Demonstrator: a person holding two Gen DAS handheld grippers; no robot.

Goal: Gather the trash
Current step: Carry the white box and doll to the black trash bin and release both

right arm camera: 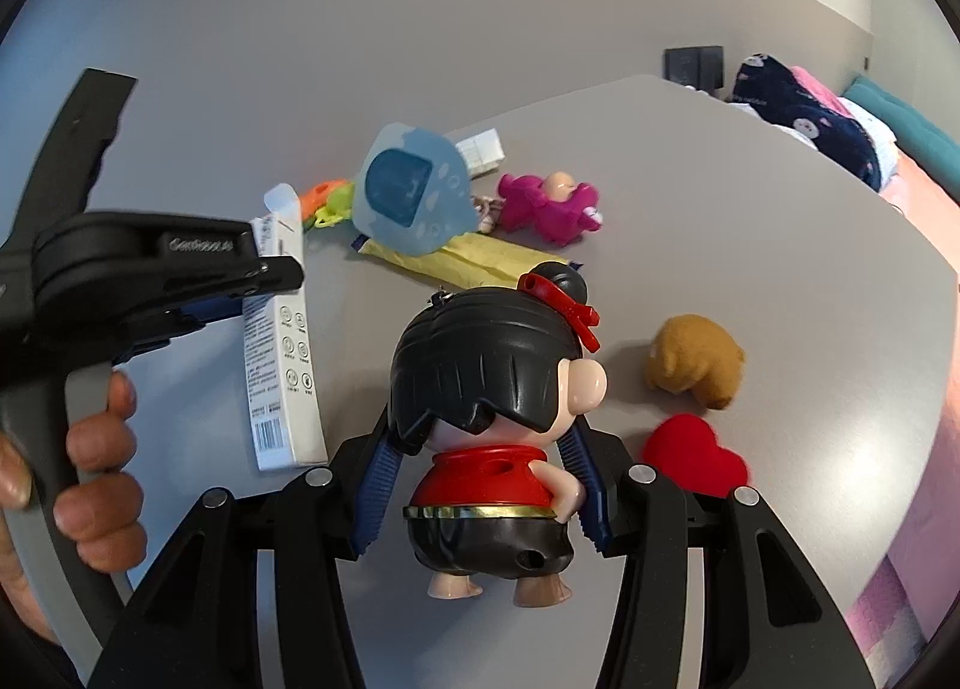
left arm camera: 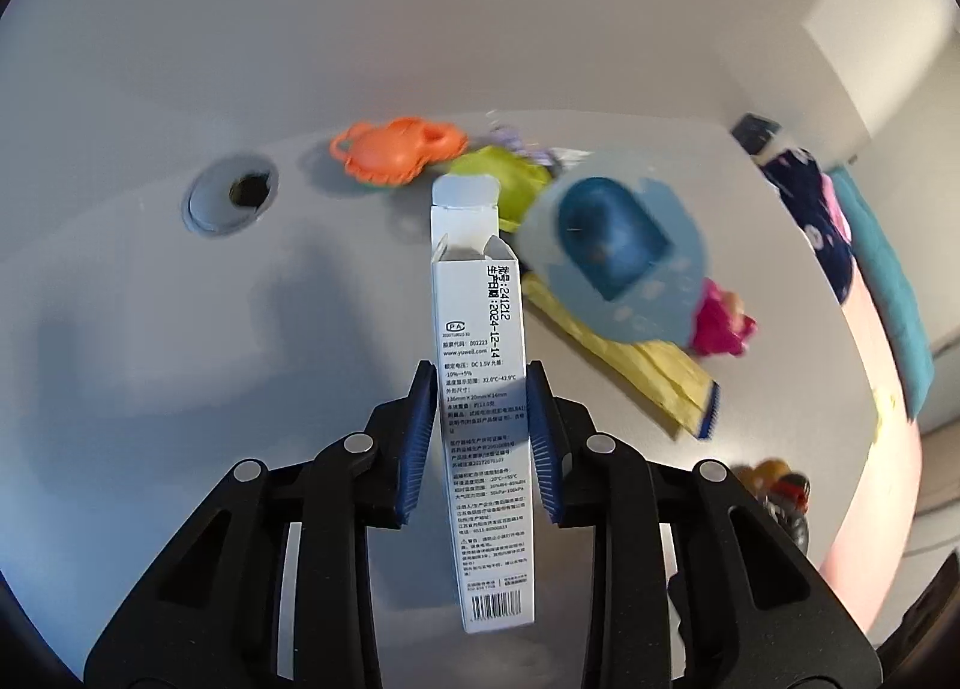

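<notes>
My left gripper (left arm camera: 480, 383) is shut on a long white printed carton (left arm camera: 480, 365) with its top flap open, held above the grey table; the carton also shows in the right wrist view (right arm camera: 282, 353). My right gripper (right arm camera: 480, 437) is shut on a doll figure (right arm camera: 498, 407) with black hair, red top and black trousers. A yellow wrapper (left arm camera: 630, 353) lies on the table, also in the right wrist view (right arm camera: 480, 260). A light-blue plastic blister pack (left arm camera: 612, 251) stands over the wrapper, also in the right wrist view (right arm camera: 408, 191).
An orange toy (left arm camera: 396, 149), a green toy (left arm camera: 504, 179) and a pink doll (right arm camera: 552, 200) lie at the back. A brown plush (right arm camera: 696, 359) and red heart (right arm camera: 696, 455) lie right. A cable hole (left arm camera: 231, 197) is in the table. Bedding (right arm camera: 804, 113) lies beyond the table edge.
</notes>
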